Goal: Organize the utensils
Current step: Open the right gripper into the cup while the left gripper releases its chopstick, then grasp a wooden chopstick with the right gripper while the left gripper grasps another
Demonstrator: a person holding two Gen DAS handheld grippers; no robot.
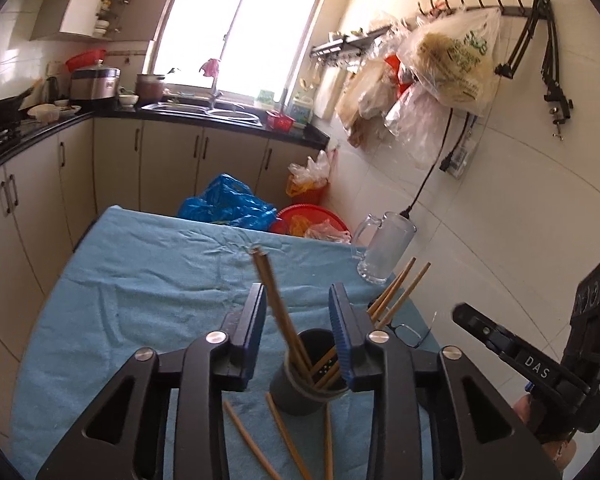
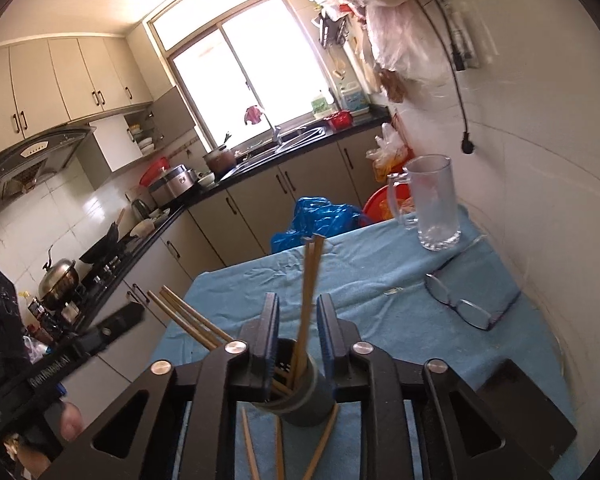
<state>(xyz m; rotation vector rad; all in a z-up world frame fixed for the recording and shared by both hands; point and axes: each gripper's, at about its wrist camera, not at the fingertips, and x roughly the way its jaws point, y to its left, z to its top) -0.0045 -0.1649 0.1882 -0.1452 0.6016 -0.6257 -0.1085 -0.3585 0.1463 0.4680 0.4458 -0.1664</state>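
Left wrist view, left to right. Blue cloth (image 1: pixel 120 280) is spread over the table. Left gripper (image 1: pixel 298 320) is held over a dark holder cup (image 1: pixel 304 384); jaws are parted, a pair of chopsticks (image 1: pixel 278 308) stands between the blue pads (image 1: pixel 256 328), and no pad contact can be seen, so they count as released, lower ends already down in the cup. More chopsticks (image 1: pixel 396 292) lean out of the cup to the right, partly hidden behind the right finger. Loose chopsticks (image 1: pixel 288 436) lie flat on the cloth in front of the cup, touching or just beside its base. Glasses (image 1: pixel 410 334) are seen just right of the cup, a glass mug (image 1: pixel 384 248) near the table's far right corner. The other tool is seen at the right edge.

Right wrist view, left to right. Leaning chopsticks (image 2: pixel 188 320) are seen sticking out to the left. Right gripper (image 2: pixel 298 324) is positioned over the same cup (image 2: pixel 308 404); jaws are parted narrowly, an upright pair (image 2: pixel 310 292) stands in the gap, gaps are visible to both pads, so released, not clamped. Three loose sticks (image 2: pixel 278 452) lie on the cloth (image 2: pixel 380 280) below the cup. The glasses (image 2: pixel 464 308) and mug (image 2: pixel 432 200) are placed to the right, well apart from the cup.
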